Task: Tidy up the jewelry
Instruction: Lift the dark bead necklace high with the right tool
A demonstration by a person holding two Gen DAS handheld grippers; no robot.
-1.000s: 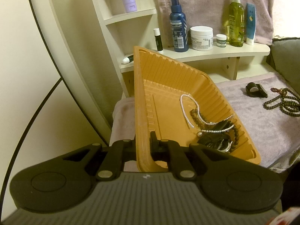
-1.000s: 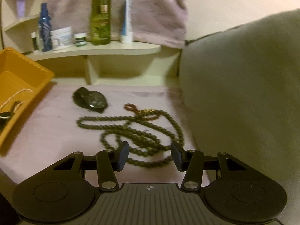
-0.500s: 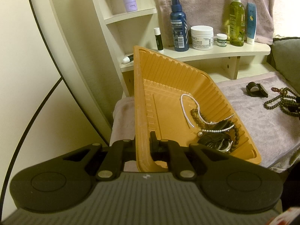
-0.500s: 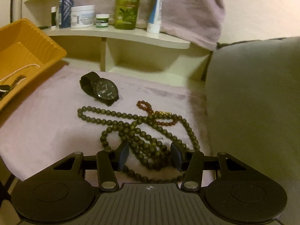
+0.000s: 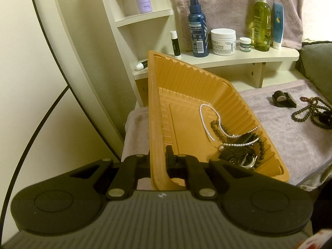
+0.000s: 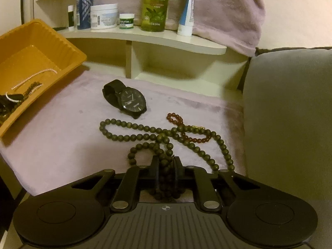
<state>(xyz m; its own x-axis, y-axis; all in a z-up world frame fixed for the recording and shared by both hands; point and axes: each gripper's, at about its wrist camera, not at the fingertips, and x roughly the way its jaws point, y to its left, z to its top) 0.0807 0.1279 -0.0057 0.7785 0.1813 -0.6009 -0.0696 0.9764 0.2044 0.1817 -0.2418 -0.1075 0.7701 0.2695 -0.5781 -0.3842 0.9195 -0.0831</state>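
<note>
My left gripper [image 5: 158, 158] is shut on the near rim of the orange tray [image 5: 186, 87], which is tilted up on its left side. In the tray lie a pearl necklace [image 5: 209, 122], a dark bead bracelet [image 5: 261, 147] and dark watches [image 5: 238, 155]. My right gripper [image 6: 166, 166] is shut on a bunch of the long dark green bead necklace [image 6: 145, 134] lying on the lilac cloth [image 6: 62, 128]. A black watch [image 6: 128, 99] and a small reddish bead bracelet [image 6: 176, 119] lie just beyond it. The tray shows at the left in the right wrist view [image 6: 62, 39].
A cream shelf [image 6: 145, 37] behind the cloth carries bottles and jars, among them an olive-green bottle [image 6: 155, 6] and a blue spray bottle [image 5: 197, 35]. A grey cushion [image 6: 290, 114] bounds the cloth on the right. A round mirror rim [image 5: 62, 47] stands at the left.
My right gripper has moved forward and down onto the green bead necklace and closed on it. The left gripper and tray have held still.
</note>
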